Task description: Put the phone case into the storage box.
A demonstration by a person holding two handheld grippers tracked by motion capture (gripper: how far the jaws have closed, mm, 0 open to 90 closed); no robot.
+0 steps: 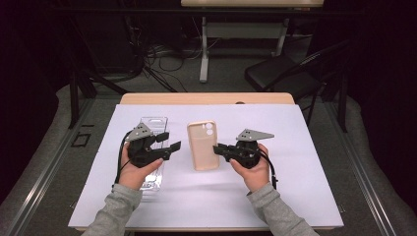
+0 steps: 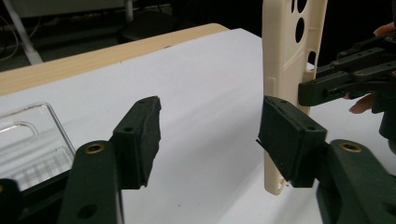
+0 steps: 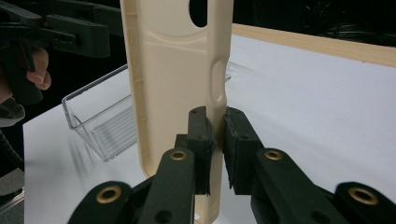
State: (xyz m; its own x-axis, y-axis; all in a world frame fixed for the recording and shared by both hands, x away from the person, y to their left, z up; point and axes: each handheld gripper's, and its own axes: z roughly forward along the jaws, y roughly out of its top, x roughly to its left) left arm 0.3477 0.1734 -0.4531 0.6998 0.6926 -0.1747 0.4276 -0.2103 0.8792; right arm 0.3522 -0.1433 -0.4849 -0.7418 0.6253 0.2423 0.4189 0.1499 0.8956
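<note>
Right gripper (image 1: 220,148) clamped on the edge of a cream phone case (image 1: 203,145); left gripper (image 1: 172,141) released.

The phone case lies at the centre of the white mat (image 1: 295,162), the landmark here. Right gripper's jaws pinch the case's side wall. Left gripper's jaws stand apart, grasping nothing, just left of the case. A clear plastic tray (image 1: 153,123) sits on the mat left of the case, under the left hand (image 1: 135,169).

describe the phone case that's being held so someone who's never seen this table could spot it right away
On the white sheet covering the table, look at the middle, between the two hands. The phone case is there, its edge pinched by the right hand-held gripper. It is opaque cream with round camera holes, unlike the clear plastic tray to its left.
</note>
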